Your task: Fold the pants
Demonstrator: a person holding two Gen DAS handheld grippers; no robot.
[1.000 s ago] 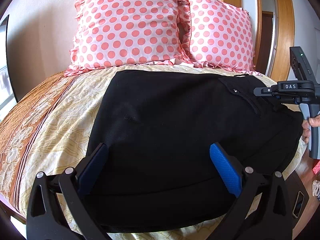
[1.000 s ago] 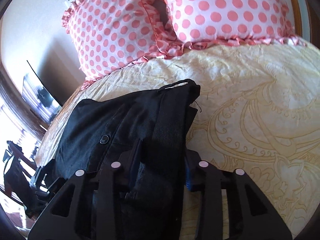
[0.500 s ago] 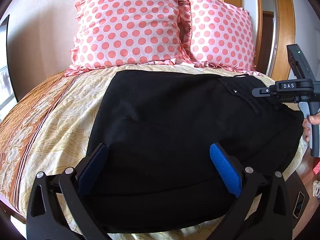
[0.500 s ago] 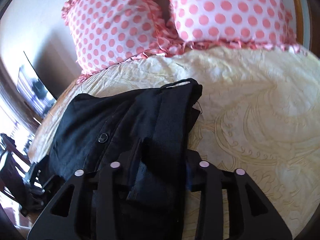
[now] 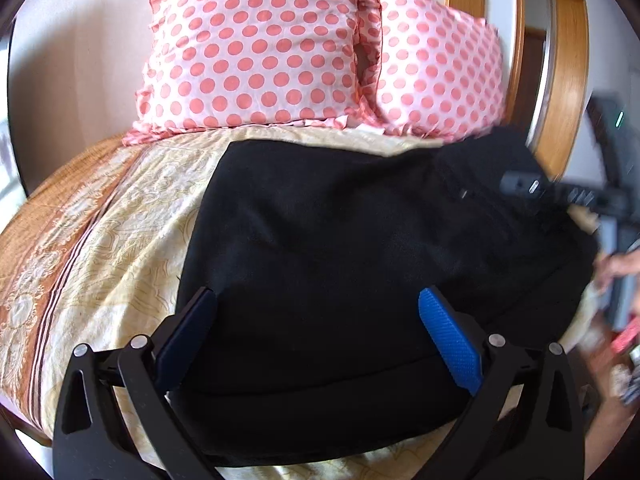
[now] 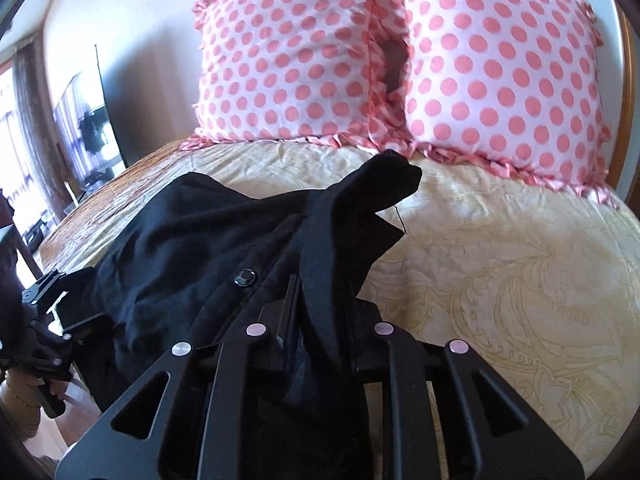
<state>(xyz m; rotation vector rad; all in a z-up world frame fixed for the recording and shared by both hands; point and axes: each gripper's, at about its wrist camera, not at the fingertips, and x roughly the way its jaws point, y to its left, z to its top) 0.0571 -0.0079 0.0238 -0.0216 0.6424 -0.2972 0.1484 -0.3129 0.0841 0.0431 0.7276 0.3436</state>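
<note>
Where pinched, black pants (image 6: 224,240) bunched, lifted

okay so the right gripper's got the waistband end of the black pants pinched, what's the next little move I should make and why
Probably carry that end up and across toward the left side. The right gripper, whose jaws have just been closing, pinches a bunched strip of the black pants, already raised off the bedspread. The left gripper hangs open over the hem end, holding nothing, so only the right can move cloth.

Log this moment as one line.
task: fold pants | left gripper: open over black fabric pants | right gripper: just closed, pinching waistband, lifting | bed
</note>
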